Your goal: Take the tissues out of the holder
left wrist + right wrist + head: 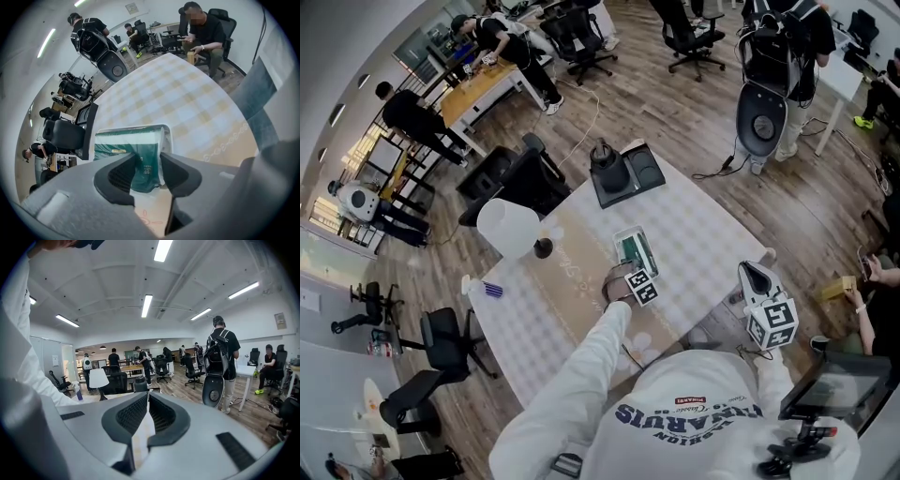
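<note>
A white lamp [508, 228] and a small spray bottle [492, 290] stand at the left of the checked bench [703, 225]. Near the bench's middle lies the white tissue holder [167, 137], with the green tissue pack [123, 144] still inside it. The left claw [149, 161] points steeply down at the holder's near end, and its jaws grasp the end of the pack, whose wrapper fills the gap between them. At the right, off the bench's edge, the right claw [146, 398] is held nearly level, clenched on nothing.
</note>
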Tool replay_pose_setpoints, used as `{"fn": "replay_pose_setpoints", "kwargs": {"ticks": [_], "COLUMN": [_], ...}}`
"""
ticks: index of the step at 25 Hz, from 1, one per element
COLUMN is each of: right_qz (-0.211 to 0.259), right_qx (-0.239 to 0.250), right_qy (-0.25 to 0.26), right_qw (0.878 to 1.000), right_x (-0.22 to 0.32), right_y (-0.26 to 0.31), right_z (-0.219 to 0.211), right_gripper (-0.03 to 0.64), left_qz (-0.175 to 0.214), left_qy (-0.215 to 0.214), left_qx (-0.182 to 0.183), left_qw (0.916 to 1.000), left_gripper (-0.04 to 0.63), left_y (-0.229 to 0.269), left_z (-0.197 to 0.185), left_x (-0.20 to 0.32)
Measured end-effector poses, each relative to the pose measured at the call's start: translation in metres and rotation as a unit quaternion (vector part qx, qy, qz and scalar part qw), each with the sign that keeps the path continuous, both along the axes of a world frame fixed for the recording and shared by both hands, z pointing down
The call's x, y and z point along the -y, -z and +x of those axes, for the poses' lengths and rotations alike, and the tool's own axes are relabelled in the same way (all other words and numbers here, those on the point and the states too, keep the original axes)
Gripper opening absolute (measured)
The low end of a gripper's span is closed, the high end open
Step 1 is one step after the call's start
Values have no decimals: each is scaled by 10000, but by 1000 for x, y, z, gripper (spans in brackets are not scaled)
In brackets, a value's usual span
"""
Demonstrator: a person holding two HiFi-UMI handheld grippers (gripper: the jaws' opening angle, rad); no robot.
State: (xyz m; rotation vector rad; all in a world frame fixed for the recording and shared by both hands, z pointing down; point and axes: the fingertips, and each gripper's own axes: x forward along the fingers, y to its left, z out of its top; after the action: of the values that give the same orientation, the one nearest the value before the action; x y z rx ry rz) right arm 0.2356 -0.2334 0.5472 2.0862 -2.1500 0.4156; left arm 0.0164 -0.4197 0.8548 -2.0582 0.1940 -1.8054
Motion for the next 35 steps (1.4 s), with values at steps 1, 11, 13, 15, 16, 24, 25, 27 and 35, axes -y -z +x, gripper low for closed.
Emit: {"fn": "replay_pose_setpoints", "kwargs": {"ticks": [1, 11, 13, 15, 16, 24, 25, 27, 35], "right_qz": [2, -62, -67, -82, -86, -66, -63, -62, -39], "right_qx": [1, -37, -46, -47, -48, -70, -73, -82, -70], "right_qy": [1, 3, 15, 31, 43, 171, 182, 203, 219], "right_qw": [10000, 10000, 10000, 10000, 9999, 9998, 9998, 9997, 9997], "right_x": [0, 7, 9, 10, 11, 17, 18, 18, 18], "right_y": [-1, 0, 2, 2, 2, 1, 1, 2, 1], "right_z": [0, -3, -4, -6, -7, -13, -14, -16, -18], "right_gripper": [9, 9, 9, 9, 9, 9, 9, 9, 9], "left_qz": [21, 33, 30, 68, 107, 385, 396, 410, 439], "left_qy": [-8, -85, -107, -117, -128, -168, -156, -147, -118], "left_qx": [-5, -173, -200, -224, -248, -379, -396, -431, -562], "left_qw": [10000, 9998, 9997, 9997, 9996, 9984, 9983, 9981, 9974], "left_gripper": [166, 123, 107, 100, 98, 97, 97, 97, 95], "left_y": [0, 13, 17, 20, 23, 34, 35, 37, 42], "left_z": [0, 3, 3, 2, 2, 2, 2, 1, 0], "left_x": [0, -2, -3, -4, -3, 1, 1, 0, 1]}}
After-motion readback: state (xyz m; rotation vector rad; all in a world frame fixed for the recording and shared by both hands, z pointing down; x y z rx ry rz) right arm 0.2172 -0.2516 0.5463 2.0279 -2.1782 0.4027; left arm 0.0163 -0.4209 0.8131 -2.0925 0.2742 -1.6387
